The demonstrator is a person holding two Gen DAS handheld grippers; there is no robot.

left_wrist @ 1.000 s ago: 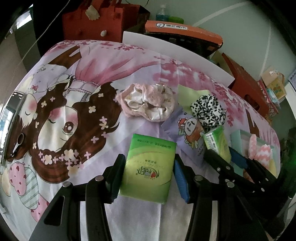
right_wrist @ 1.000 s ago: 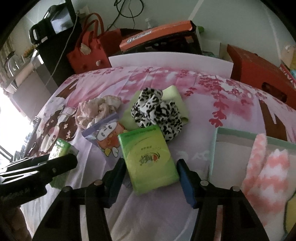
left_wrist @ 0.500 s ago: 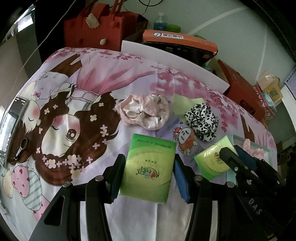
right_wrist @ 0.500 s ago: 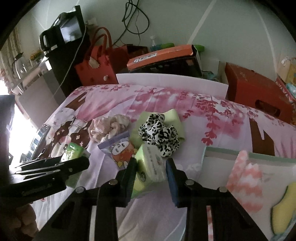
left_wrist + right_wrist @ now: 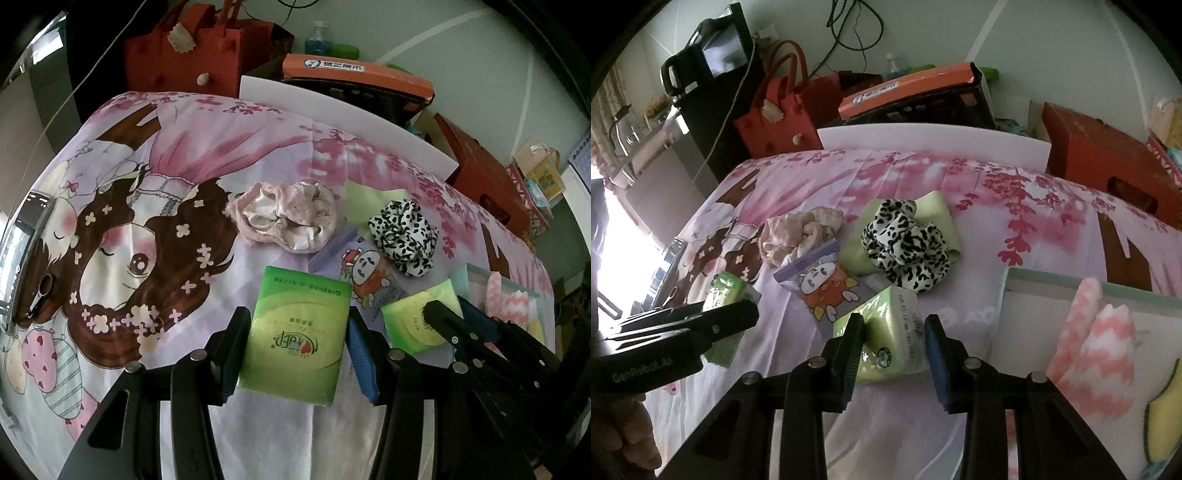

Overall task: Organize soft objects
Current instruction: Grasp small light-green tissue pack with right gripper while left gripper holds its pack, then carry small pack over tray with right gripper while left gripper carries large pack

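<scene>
My left gripper [image 5: 297,321] is shut on a green tissue pack [image 5: 295,339] that lies flat just above the cartoon bedsheet [image 5: 147,177]. To its right, my right gripper [image 5: 894,325] holds a second green tissue pack [image 5: 890,332] tilted on edge. Its jaws are opening slightly, with the pads still on the pack. Beyond lie a leopard-print scrunchie [image 5: 905,243] on a light green cloth [image 5: 934,210], a crumpled pink cloth [image 5: 798,232] and a cartoon pouch [image 5: 820,284]. At the right a pale tray [image 5: 1071,284] holds a pink-and-white fluffy sock [image 5: 1089,332].
A yellow sponge [image 5: 1163,424] lies in the tray's near corner. Behind the bed stand a white board [image 5: 931,144], a red bag [image 5: 775,118], an orange-lidded box [image 5: 916,88] and a red box [image 5: 1108,155]. A phone [image 5: 26,236] lies at the bed's left edge.
The right gripper has closed on the second green pack and raised it off the sheet, turning it on edge. The left gripper and its pack have stayed where they were.
</scene>
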